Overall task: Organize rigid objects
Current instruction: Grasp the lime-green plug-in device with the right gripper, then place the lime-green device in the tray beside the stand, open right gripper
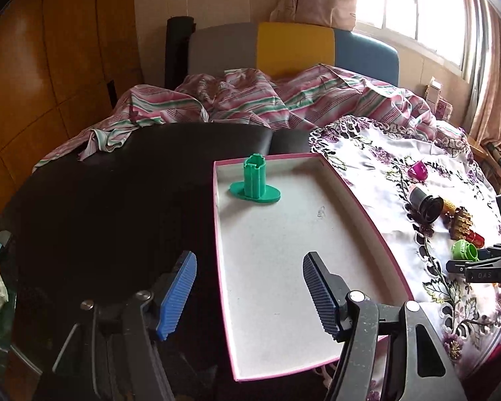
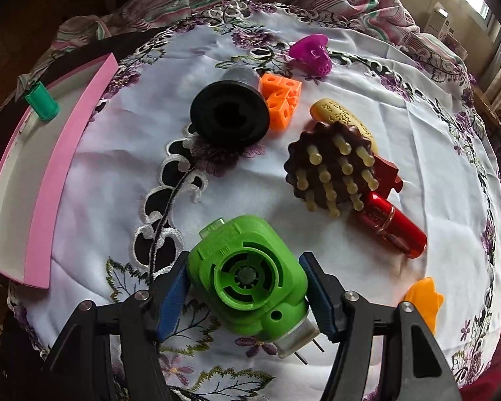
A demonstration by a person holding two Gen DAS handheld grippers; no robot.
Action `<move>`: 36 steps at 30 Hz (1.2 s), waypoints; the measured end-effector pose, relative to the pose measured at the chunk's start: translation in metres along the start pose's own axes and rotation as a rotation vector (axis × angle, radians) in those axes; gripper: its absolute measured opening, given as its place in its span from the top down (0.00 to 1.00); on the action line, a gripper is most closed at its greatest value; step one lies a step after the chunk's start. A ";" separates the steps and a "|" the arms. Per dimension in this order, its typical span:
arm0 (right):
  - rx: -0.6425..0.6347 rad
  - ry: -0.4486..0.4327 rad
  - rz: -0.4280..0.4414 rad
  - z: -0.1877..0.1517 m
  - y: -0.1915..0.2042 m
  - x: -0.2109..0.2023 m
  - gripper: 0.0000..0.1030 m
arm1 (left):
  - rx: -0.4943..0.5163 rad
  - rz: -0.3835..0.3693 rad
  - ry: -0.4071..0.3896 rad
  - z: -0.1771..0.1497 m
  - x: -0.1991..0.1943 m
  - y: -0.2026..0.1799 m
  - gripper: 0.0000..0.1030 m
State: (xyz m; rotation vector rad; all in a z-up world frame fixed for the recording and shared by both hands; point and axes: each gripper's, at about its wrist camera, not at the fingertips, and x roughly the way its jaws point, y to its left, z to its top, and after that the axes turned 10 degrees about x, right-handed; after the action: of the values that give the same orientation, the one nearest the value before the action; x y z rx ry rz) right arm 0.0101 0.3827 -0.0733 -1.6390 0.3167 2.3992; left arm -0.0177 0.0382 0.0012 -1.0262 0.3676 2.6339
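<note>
My right gripper [image 2: 245, 295] is shut on a lime-green plastic part [image 2: 250, 277] with a metal end, low over the floral cloth; it also shows in the left wrist view [image 1: 464, 250]. My left gripper [image 1: 250, 287] is open and empty over the near left edge of the pink-rimmed white tray [image 1: 367, 214]. A teal green stand [image 1: 255, 182] is upright in the tray's far corner; it also shows in the right wrist view [image 2: 41, 102]. The tray's pink wall [image 2: 60, 173] lies left of the right gripper.
On the cloth lie a black funnel-shaped part [image 2: 230, 113], orange cubes [image 2: 282, 95], a magenta cup [image 2: 312, 51], a brown peg brush [image 2: 334, 167], a cream cylinder [image 2: 337, 113], a red cylinder [image 2: 394, 224] and an orange piece [image 2: 424, 300]. Striped bedding [image 1: 250, 100] lies behind.
</note>
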 end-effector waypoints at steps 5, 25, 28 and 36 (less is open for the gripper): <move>-0.011 -0.018 0.033 0.000 0.010 -0.006 0.37 | -0.006 0.021 -0.001 -0.004 -0.004 0.006 0.35; -0.169 -0.109 0.303 0.023 0.172 -0.043 0.37 | -0.101 0.067 0.039 -0.026 -0.001 0.049 0.35; -0.195 -0.083 0.324 0.026 0.203 -0.031 0.37 | -0.136 0.089 0.059 -0.034 0.002 0.061 0.35; -0.176 -0.034 0.338 0.044 0.266 0.007 0.37 | -0.176 0.126 0.083 -0.044 0.008 0.081 0.35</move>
State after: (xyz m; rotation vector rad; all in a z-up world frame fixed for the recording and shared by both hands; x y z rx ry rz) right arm -0.1109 0.1427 -0.0501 -1.7348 0.4167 2.7712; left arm -0.0255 -0.0501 -0.0251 -1.2076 0.2282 2.7818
